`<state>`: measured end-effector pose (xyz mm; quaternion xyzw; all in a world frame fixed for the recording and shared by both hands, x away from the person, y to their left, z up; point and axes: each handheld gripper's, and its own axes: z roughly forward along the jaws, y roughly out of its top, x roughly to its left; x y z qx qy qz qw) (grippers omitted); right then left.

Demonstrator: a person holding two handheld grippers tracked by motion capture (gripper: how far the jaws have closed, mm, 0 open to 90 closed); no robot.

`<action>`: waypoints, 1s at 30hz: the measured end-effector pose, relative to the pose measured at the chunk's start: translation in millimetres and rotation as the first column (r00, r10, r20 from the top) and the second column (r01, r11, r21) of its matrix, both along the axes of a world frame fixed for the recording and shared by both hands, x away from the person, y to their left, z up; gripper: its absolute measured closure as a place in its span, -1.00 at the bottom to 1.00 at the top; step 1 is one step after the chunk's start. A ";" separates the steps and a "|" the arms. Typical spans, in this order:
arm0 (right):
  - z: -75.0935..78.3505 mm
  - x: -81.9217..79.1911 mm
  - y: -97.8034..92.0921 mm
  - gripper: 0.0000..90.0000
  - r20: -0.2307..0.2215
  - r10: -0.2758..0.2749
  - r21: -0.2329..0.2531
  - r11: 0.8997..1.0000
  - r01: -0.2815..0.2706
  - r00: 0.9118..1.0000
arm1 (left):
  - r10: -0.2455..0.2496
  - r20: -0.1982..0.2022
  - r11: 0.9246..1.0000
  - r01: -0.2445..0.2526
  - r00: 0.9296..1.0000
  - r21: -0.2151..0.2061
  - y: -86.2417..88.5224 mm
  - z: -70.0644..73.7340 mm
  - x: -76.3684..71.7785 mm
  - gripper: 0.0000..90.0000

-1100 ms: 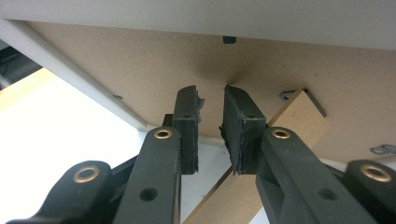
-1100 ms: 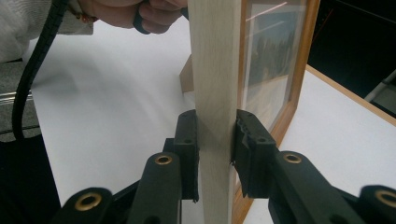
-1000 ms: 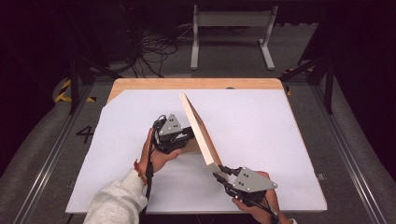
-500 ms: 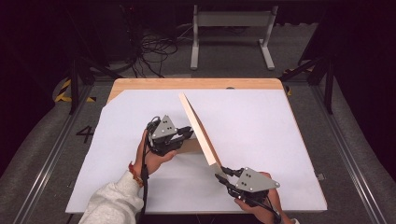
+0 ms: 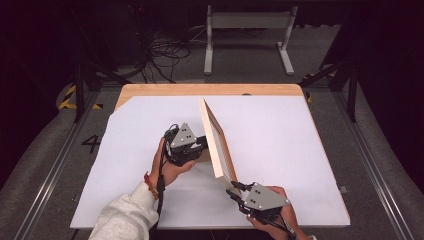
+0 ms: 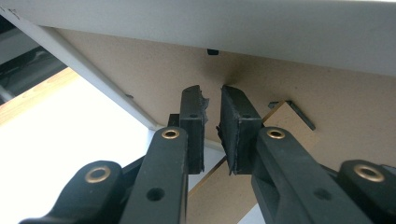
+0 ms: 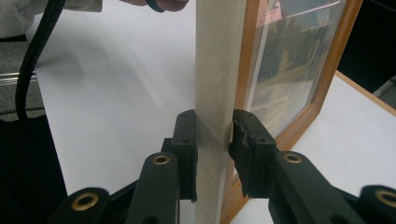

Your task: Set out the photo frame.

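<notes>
Change from earlier: the left gripper [image 5: 200, 143] has kept close behind the picture frame [image 5: 216, 145]; its grey plate now sits a little lower and nearer the frame's back than a second ago; frame and right gripper [image 5: 233, 187] look much the same as before
Frame position: standing on edge on the white tabletop [image 5: 280, 150], near its middle, running from far-left to near-right, glass side turned to the right
Hidden or unclear: in the high view the frame's back is turned away and the left fingers are partly covered by the plate; the photo behind the glass [image 7: 289, 65] is too reflective to read; the stand flap [image 6: 280, 121] on the brown backing is cut off by the fingers
Left fingers: a narrow gap between the pads [image 6: 191, 126], nothing between them, tips close to the backing board [image 6: 140, 60]
Right fingers: closed on the frame's pale wooden edge [image 7: 212, 93] at its near corner
Hand pose: left hand [image 5: 170, 167] reaches in from lower left, sleeve [image 5: 125, 217] showing; right hand [image 5: 272, 222] low at the near edge, gripper aimed up-left
</notes>
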<state>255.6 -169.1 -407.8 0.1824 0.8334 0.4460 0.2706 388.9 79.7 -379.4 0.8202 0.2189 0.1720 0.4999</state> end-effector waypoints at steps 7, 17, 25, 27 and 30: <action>-2.3 -0.7 6.7 0.58 0.001 -0.014 0.007 1.000 0.014 1.000 | -0.001 -0.012 1.000 0.001 1.000 -0.003 -4.1 -0.9 6.3 0.78; -4.9 2.2 8.4 0.55 -0.016 -0.018 0.023 1.000 0.019 1.000 | 0.001 -0.018 1.000 -0.001 1.000 -0.024 -11.0 -3.0 12.8 0.79; -7.0 4.6 3.6 0.48 -0.061 0.025 -0.002 1.000 -0.025 0.998 | 0.002 -0.032 0.999 -0.003 0.999 -0.037 -9.8 -3.5 15.8 0.70; -9.5 4.0 -1.0 0.54 -0.073 0.039 -0.016 0.999 -0.040 0.997 | 0.004 -0.021 0.999 -0.005 1.000 -0.034 -7.0 -1.8 12.9 0.69; -11.1 5.3 -7.9 0.69 -0.096 0.047 -0.015 0.999 -0.049 0.994 | 0.000 -0.015 1.000 0.000 1.000 -0.031 -1.7 0.6 8.1 0.70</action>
